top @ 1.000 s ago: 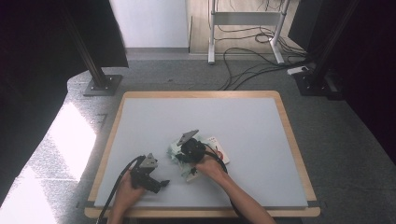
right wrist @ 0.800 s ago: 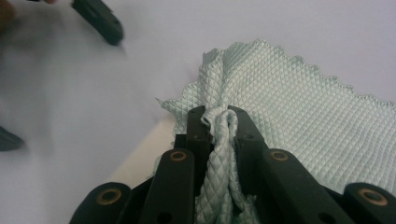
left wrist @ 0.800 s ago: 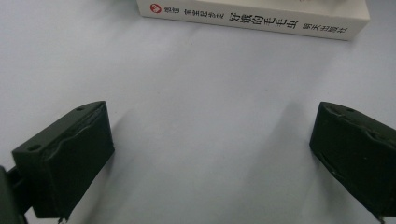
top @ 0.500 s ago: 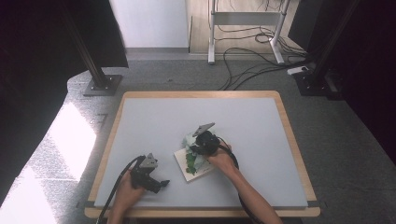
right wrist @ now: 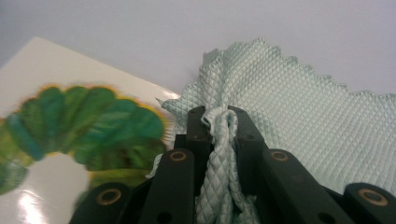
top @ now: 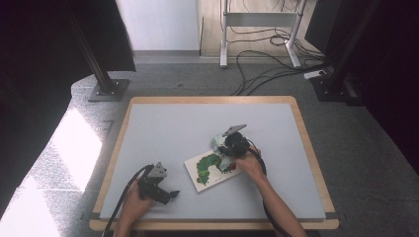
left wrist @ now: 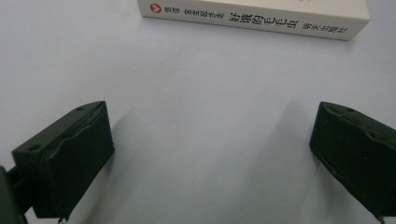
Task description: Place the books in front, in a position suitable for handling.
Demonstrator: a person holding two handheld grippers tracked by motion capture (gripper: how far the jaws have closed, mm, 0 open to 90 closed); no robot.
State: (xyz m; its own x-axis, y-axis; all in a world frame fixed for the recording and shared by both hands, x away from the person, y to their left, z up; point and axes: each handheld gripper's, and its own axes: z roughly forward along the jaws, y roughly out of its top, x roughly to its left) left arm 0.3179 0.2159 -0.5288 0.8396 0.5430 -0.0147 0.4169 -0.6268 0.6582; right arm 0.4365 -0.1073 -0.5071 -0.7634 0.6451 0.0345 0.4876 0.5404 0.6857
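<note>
Your right gripper (right wrist: 219, 121) was clamped on the pale green cloth (right wrist: 289, 116), center frame, beside the book (top: 213, 169). Your left gripper (left wrist: 210, 154) sat lower left, jaws apart, holding nothing.

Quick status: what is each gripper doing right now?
Left gripper: open, holding nothing, jaws apart over the grey table.
Right gripper: shut on the pale green quilted cloth.

My surface (top: 163, 128) had a pale grey top with a wooden rim and stood on grey speckled floor (top: 365, 163). Sunlight (top: 74, 148) fell at its left. Black cables (top: 269, 74) trailed beyond, under what looked like a white desk frame (top: 259, 34).
</note>
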